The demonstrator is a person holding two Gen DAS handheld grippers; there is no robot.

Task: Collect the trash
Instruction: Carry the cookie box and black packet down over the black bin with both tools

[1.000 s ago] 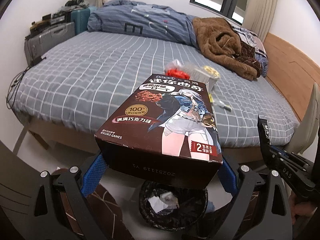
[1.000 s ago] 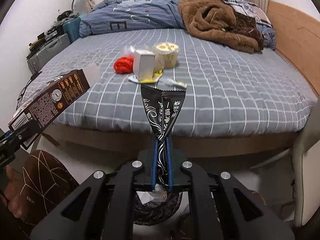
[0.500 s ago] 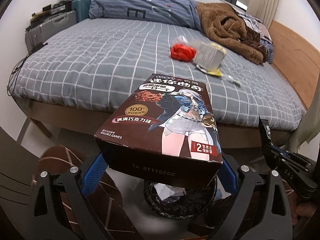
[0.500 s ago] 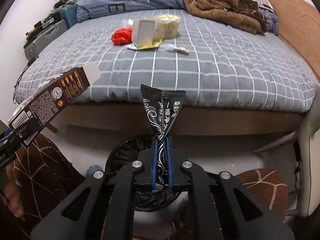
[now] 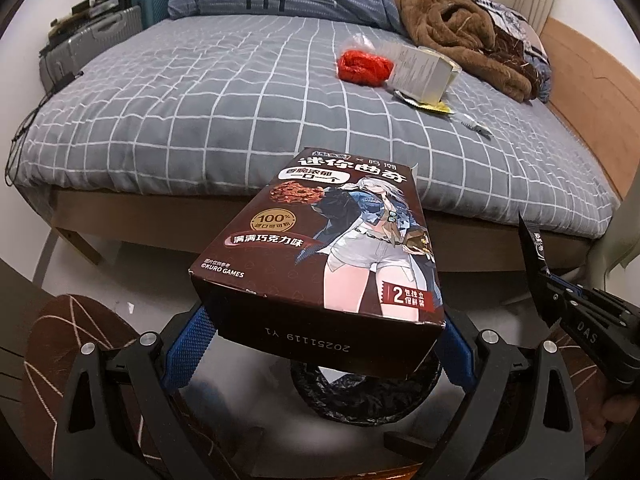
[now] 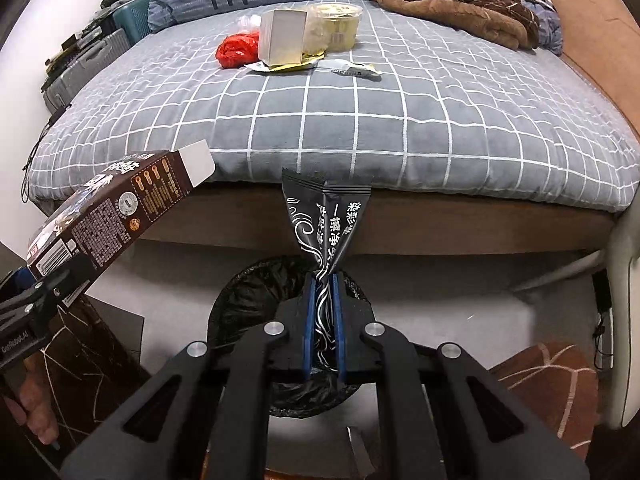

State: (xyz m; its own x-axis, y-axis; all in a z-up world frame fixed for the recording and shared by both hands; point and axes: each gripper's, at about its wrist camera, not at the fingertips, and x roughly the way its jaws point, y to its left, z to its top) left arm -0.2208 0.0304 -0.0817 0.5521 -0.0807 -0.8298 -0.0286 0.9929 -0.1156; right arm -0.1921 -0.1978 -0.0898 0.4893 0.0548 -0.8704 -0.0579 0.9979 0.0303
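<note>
Left tool (image 5: 320, 344) clamped across a brown chocolate cookie box (image 5: 320, 256), holding it tilted above a black-lined trash bin (image 5: 360, 396) on the floor at the foot of the bed (image 5: 200, 112). Right tool (image 6: 322, 316) pinched shut on a black snack wrapper (image 6: 326, 220), directly over the same bin. More trash on the bedspread, well apart from both tools: red crumpled plastic (image 6: 236, 50), a small white carton (image 6: 282, 36), a tape roll (image 6: 336, 26), a flat sachet (image 6: 352, 70).

To finish the drop well: centre each item over the bin mouth, lower close to the rim, release the wrapper first, then tip the box in end-first to avoid catching the rim.
</note>
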